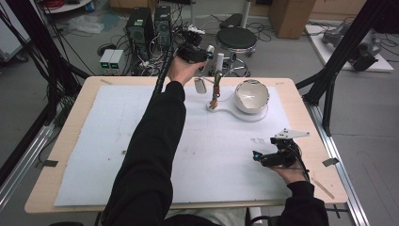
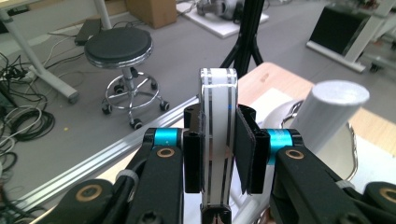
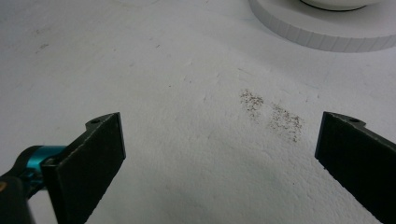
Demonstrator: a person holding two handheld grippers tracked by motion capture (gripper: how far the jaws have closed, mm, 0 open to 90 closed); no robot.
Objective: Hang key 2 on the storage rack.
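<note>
Black pads of the left gripper (image 2: 219, 154) are clamped on the flat sides of a white handle (image 2: 218, 140) with 2 dark stripes running along its length; the handle stands upright between the pads and rises above their tips. Just right of this gripper, in the left gripper view, a grey cylinder (image 2: 331, 112) leans close beside the right jaw; whether it touches cannot be told. In the high view the left gripper (image 1: 200, 55) is held at the far edge of the table (image 1: 75, 122), beyond the white foam sheet (image 1: 113, 141). Directly below and near side of it hangs a small oval piece (image 1: 200, 85), and just to its right stands a brown upright fitting (image 1: 216, 87) on a flat white base (image 1: 256, 115). The base also carries 1 shiny bowl (image 1: 251, 95), further right of the gripper.

Right gripper (image 3: 219, 154): jaws wide apart, nothing between them, pads hovering low over the foam sheet (image 3: 163, 70). A patch of dark specks (image 3: 273, 114) lies on the sheet just ahead of the jaws, toward the right pad. Beyond it is the ribbed rim of the white base (image 3: 317, 35). In the high view this gripper (image 1: 263, 157) sits near the table's near right corner, well apart from the left one.

Count: 2 grippers, 1 handle, 1 bowl, 1 base. Behind the table, past the left gripper, 1 black stool (image 2: 119, 46) stands on the floor.
</note>
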